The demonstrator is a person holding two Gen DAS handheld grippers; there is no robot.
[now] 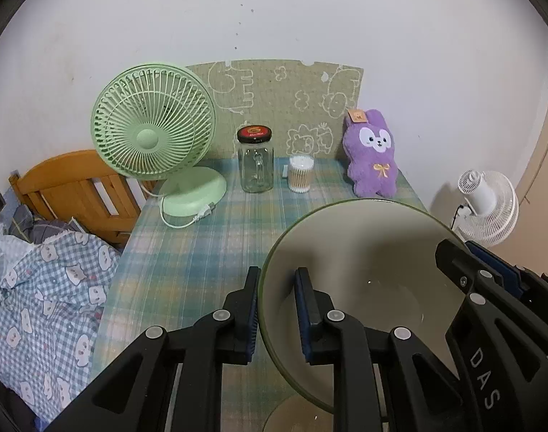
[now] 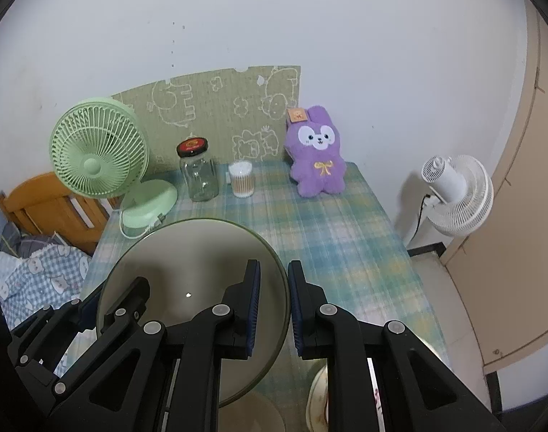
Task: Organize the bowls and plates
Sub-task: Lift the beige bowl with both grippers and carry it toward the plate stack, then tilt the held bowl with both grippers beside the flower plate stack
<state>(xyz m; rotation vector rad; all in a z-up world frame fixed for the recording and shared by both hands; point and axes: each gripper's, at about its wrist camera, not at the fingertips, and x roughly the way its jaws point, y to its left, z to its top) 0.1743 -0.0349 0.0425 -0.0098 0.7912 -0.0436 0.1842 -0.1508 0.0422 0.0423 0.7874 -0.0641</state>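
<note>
A large green-rimmed cream bowl [image 1: 364,262] is held up above the checked table [image 1: 202,244]. My left gripper [image 1: 275,309] is shut on its left rim, one finger inside and one outside. My right gripper [image 2: 274,306] is shut on the same bowl [image 2: 187,270] at its right rim. Each gripper shows in the other's view at the bowl's far side. Below the bowl, another cream dish [image 2: 252,410] sits near the table's front edge, and a patterned plate or bowl [image 2: 317,399] lies right of it, mostly hidden.
At the table's back stand a green desk fan [image 1: 153,122], a glass jar with a dark lid [image 1: 255,162], a cotton-swab cup [image 1: 300,174] and a purple plush rabbit [image 1: 373,154]. A bed lies to the left [image 1: 43,288]. A white fan [image 2: 454,194] stands right of the table.
</note>
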